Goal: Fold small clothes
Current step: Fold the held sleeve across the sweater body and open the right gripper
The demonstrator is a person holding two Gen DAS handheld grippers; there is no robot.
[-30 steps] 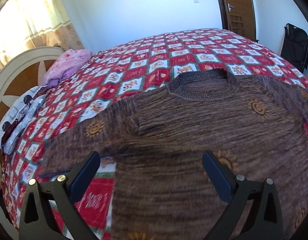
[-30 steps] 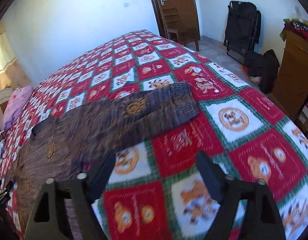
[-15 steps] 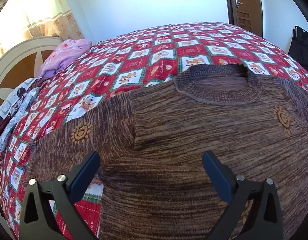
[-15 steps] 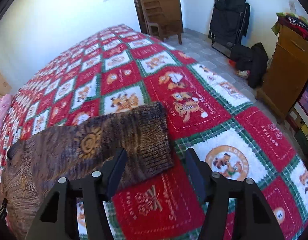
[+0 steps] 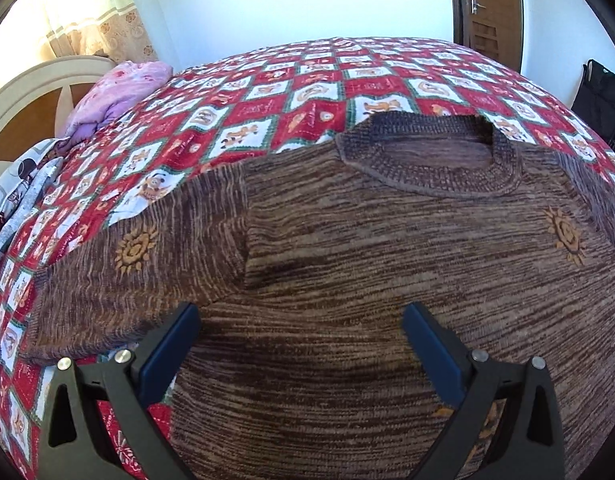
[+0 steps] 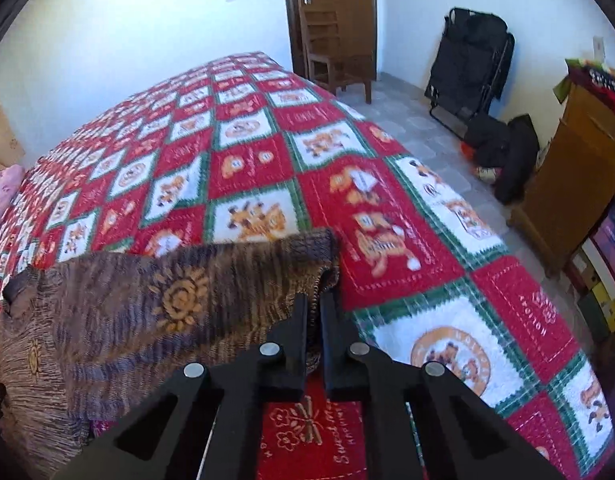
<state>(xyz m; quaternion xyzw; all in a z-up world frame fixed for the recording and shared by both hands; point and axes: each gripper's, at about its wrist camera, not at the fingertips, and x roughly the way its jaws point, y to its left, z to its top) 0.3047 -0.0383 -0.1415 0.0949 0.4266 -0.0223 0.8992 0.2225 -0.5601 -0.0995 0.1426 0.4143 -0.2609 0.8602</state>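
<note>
A brown knitted sweater (image 5: 387, 260) with orange sun motifs lies face up on the bed, collar away from me. Its left sleeve (image 5: 119, 264) lies flat to the left. My left gripper (image 5: 299, 320) is open and empty, hovering over the sweater's chest. In the right wrist view my right gripper (image 6: 314, 300) is shut on the cuff end of the sweater's right sleeve (image 6: 211, 292), which is bunched and lifted slightly at the jaws.
The bed has a red, white and green patchwork blanket (image 6: 267, 148). A pink pillow (image 5: 119, 88) and headboard (image 5: 23, 92) are at the left. A wooden cabinet (image 6: 567, 184), black folded chair (image 6: 471, 60), dark bags (image 6: 503, 152) and door (image 6: 335, 20) stand beyond the bed's right edge.
My right gripper moved forward onto the sleeve cuff and closed on it. My left gripper drifted a little over the sweater and stays open.
</note>
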